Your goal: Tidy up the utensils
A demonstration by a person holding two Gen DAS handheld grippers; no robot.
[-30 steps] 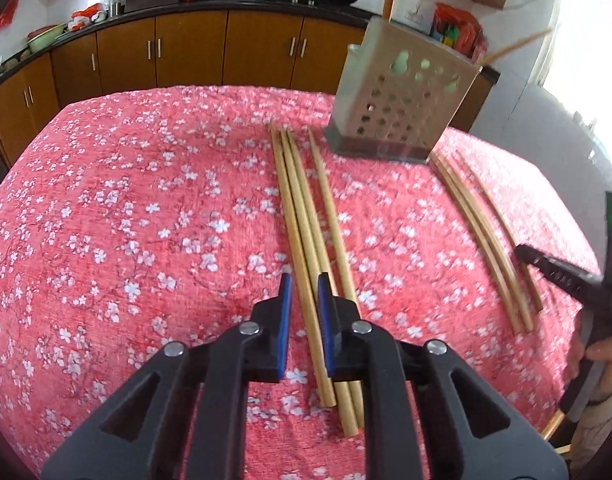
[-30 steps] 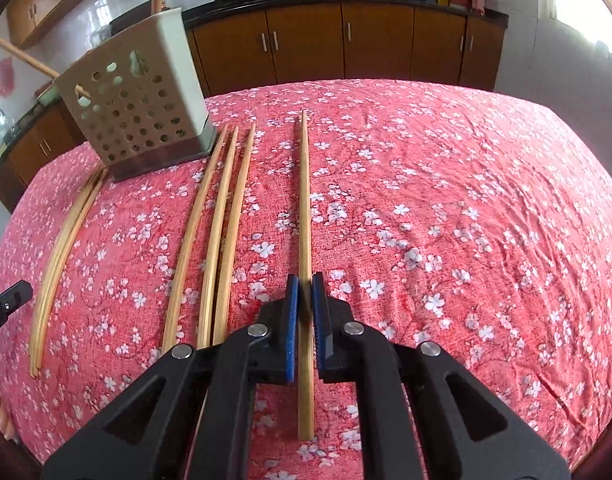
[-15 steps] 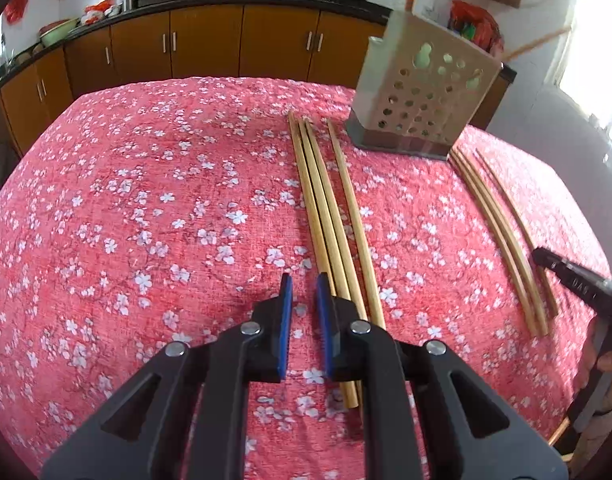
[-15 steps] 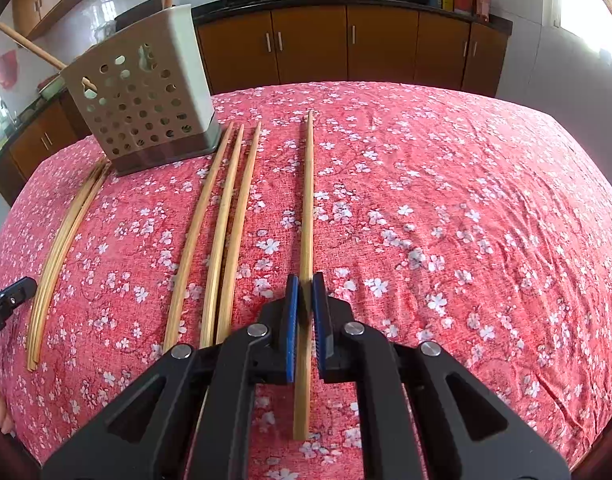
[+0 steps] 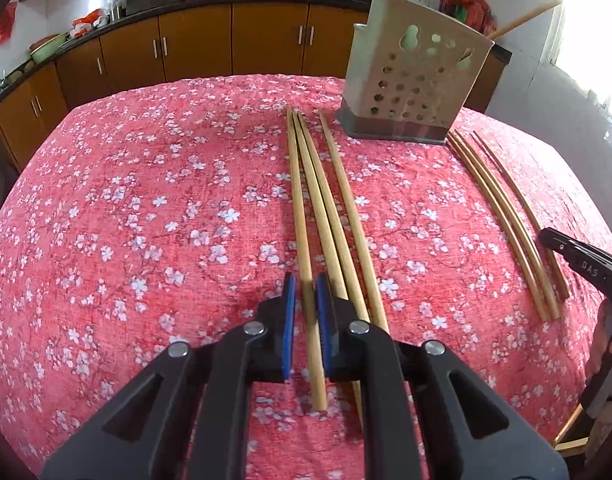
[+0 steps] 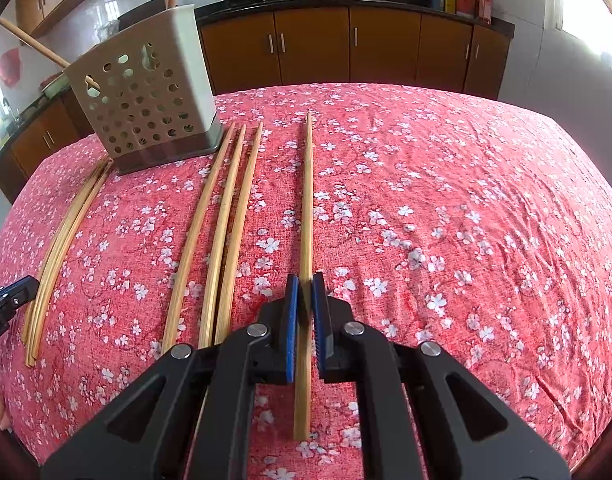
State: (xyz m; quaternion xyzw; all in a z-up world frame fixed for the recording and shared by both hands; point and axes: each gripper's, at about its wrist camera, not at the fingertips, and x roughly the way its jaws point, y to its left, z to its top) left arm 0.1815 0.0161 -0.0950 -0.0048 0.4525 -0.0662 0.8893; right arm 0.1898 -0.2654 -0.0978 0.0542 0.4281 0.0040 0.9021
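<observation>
Red cloth printed with white blossoms point(image 5: 145, 216) covers the counter that carries everything. In the left wrist view, the left gripper point(image 5: 304, 304) has its blue-padded jaws set either side of the leftmost long bamboo chopstick point(image 5: 301, 216) of a group of four; a narrow gap shows on each side of the stick, so whether the pads actually pinch it is hard to make out. Its three neighbours point(image 5: 338, 216) run toward 12 o'clock, their near ends hidden under the gripper body. The perforated beige utensil holder with a dark base point(image 5: 414, 92) stands at 1 o'clock, a wooden handle poking out of it. A thinner bundle of bamboo sticks point(image 5: 502, 216) lies at 2 o'clock.

In the right wrist view, the right gripper point(image 6: 305, 300) has its jaws closed on a single bamboo chopstick point(image 6: 307, 200) lying apart from the three others point(image 6: 221, 232) at 11 o'clock. The holder point(image 6: 145, 108) sits at 10 o'clock. The other gripper's tip is cut off by the frame's left edge.
</observation>
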